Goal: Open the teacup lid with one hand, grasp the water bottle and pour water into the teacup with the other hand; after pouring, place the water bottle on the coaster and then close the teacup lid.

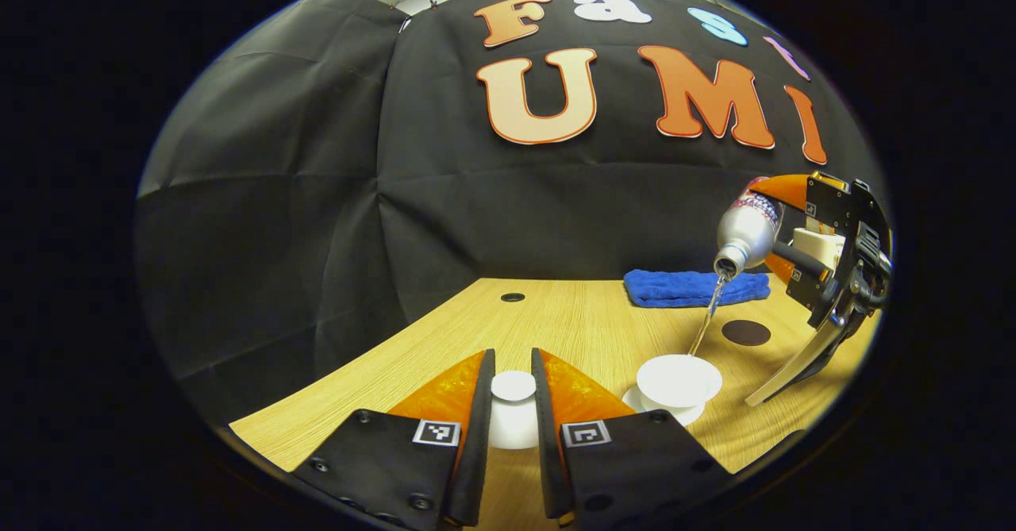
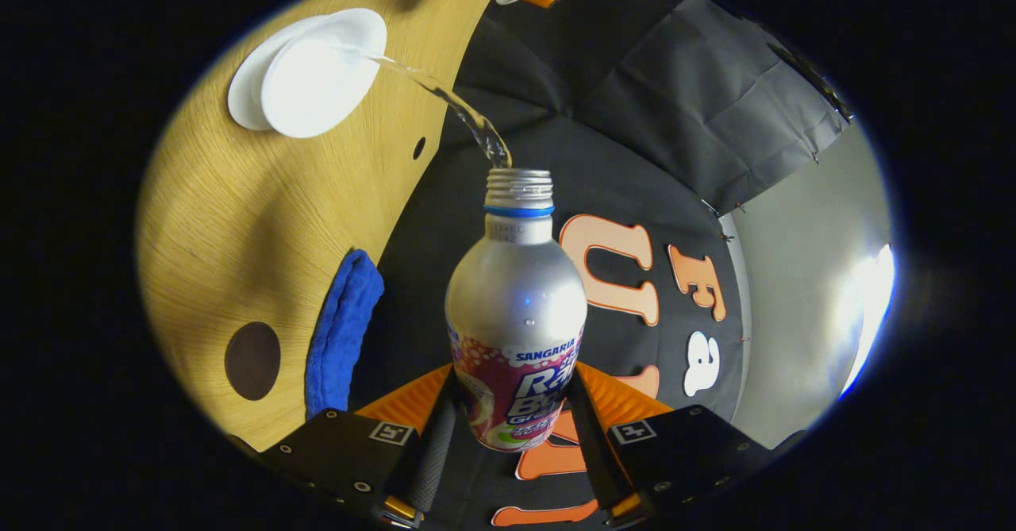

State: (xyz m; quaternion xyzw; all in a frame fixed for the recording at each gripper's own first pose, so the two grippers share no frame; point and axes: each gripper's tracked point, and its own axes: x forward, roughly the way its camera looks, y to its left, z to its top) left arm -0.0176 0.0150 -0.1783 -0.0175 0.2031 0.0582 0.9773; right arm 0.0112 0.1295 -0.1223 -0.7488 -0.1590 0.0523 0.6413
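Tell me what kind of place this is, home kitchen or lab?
Looks like a staged recording booth, not a home: black cloth wall behind a bare wooden table with only a blue towel and dark round coaster laid out.

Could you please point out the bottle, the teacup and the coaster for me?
bottle (image 2: 516,293), right gripper view, silver shoulder.
teacup (image 1: 679,378), left gripper view, white bowl.
coaster (image 1: 745,332), left gripper view, middle of the dark disc.

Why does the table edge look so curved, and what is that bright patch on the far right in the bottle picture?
Left gripper view: the fisheye lens bends the wooden table edge into an arc; the centre stays sharp, with the water stream crisp. Right gripper view: same bending, and the scene is tilted because the right gripper tips the water bottle; the bright patch is overexposed glare on the pale wall.
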